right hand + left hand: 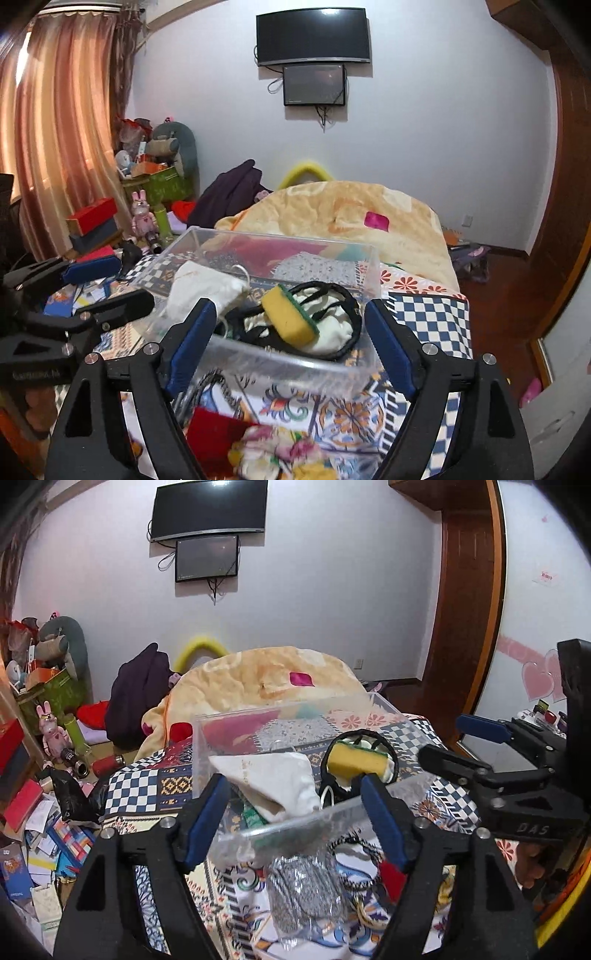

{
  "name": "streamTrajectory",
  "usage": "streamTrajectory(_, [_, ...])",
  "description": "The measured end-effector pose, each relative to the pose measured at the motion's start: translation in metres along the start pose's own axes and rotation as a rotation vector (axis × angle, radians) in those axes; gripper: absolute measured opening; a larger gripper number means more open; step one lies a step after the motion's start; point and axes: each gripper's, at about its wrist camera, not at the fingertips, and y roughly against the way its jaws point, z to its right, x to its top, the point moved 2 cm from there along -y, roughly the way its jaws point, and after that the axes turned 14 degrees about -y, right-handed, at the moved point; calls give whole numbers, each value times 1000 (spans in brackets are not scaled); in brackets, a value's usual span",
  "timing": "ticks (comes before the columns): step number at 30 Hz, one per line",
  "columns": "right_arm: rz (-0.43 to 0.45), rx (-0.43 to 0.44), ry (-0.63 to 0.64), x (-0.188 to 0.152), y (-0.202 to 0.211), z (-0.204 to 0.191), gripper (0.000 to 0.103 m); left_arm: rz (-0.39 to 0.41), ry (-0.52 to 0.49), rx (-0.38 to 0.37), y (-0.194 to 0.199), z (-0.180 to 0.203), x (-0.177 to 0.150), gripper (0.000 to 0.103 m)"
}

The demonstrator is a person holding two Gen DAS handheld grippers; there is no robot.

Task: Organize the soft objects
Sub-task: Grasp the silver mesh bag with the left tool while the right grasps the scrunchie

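Note:
A clear plastic box (236, 722) (207, 240) stands on the patterned bedspread (144, 786). Inside lie a white cloth pouch (280, 779) (207, 284), a yellow sponge with a green back (354, 760) (288, 314) and a black-edged white bag (332, 328). My left gripper (295, 808) is open, over the box's near rim, with a silver mesh scrubber in a clear bag (306, 890) below it. My right gripper (291, 339) is open at the box's near rim. A red cloth (218, 428) and a flowery soft item (280, 454) lie beneath it.
A peach blanket (266, 679) (351, 218) is heaped behind the box. A dark coat (140, 690), boxes and toys (55, 686) crowd the left side. Papers litter the floor (37, 849). A wooden door frame (465, 602) stands at right. Screens (207, 528) hang on the wall.

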Motion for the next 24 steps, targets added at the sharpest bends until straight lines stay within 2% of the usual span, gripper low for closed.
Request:
streamTrajectory(4, [-1, 6, 9, -8, 13, 4, 81, -11, 1, -6, 5, 2, -11, 80])
streamTrajectory(10, [-49, 7, -4, -30, 13, 11, 81, -80, 18, -22, -5, 5, -35, 80])
streamTrajectory(17, [-189, 19, -48, -66, -8, 22, 81, -181, 41, -44, -30, 10, -69, 80])
streamTrajectory(24, [-265, 32, -100, -89, -19, 33, 81, -225, 54, -50, -45, 18, -87, 80])
